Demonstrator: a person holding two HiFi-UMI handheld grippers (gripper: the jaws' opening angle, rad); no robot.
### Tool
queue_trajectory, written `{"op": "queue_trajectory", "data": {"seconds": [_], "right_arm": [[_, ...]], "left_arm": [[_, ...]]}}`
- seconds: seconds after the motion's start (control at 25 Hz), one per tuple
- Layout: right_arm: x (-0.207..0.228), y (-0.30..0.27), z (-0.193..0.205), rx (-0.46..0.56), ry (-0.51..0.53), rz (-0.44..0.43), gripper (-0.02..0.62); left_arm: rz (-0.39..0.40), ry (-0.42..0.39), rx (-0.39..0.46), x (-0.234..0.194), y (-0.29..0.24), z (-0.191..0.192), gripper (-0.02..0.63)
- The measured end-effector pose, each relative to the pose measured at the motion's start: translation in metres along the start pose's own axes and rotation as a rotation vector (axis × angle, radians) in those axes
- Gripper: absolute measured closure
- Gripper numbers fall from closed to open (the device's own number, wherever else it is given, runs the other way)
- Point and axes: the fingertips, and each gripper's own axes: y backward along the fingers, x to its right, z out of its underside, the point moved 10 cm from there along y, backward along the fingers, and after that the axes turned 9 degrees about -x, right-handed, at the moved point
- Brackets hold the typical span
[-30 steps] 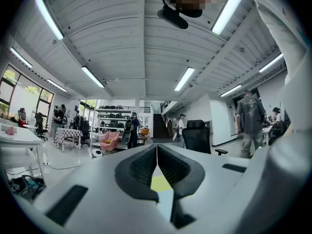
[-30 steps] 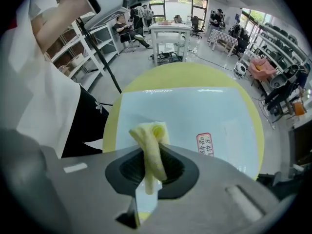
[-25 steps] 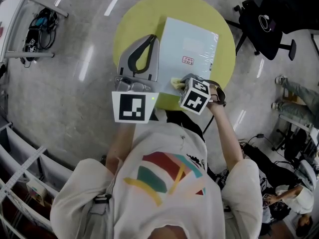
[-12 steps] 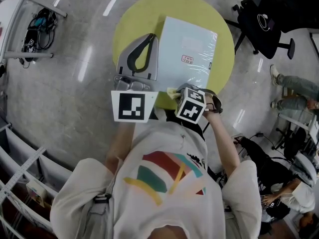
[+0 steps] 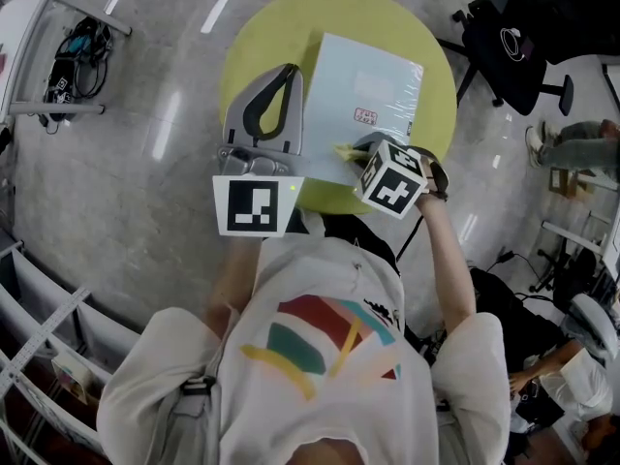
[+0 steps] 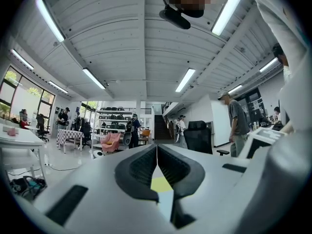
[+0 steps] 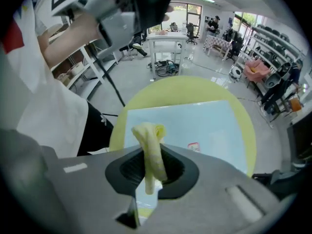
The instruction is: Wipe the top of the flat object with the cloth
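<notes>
Cream T-shirt (image 5: pixel 329 281) printed with red, teal and yellow stripes.

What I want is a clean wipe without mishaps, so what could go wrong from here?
1. The yellow cloth is pinched as a narrow twisted strand in the right gripper, so it may slip out or wipe only a thin stripe.
2. The light blue flat object lies loose on the round yellow-green table. The left gripper, jaws shut on nothing, does not visibly pin it, so a push might slide it.
</notes>
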Motion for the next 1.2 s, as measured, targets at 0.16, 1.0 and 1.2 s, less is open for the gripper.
{"op": "queue_trajectory", "data": {"seconds": [0.16,1.0,1.2], "right_arm": [[0.060,0.030,-0.013,0.018,0.018,0.136,0.569],[0.221,-0.019,-0.081,-0.103,0.006,0.283,0.569],[0.216,-0.023,-0.078,-0.112,-0.014,0.286,0.569]], "left_arm": [[-0.011,-0.017,0.004,-0.001,0.002,-0.001,0.589],[-0.186,0.031,-0.085,-0.040,0.032,0.024,0.589],[-0.180,0.041,-0.078,-0.039,0.031,0.026,0.589]]}}
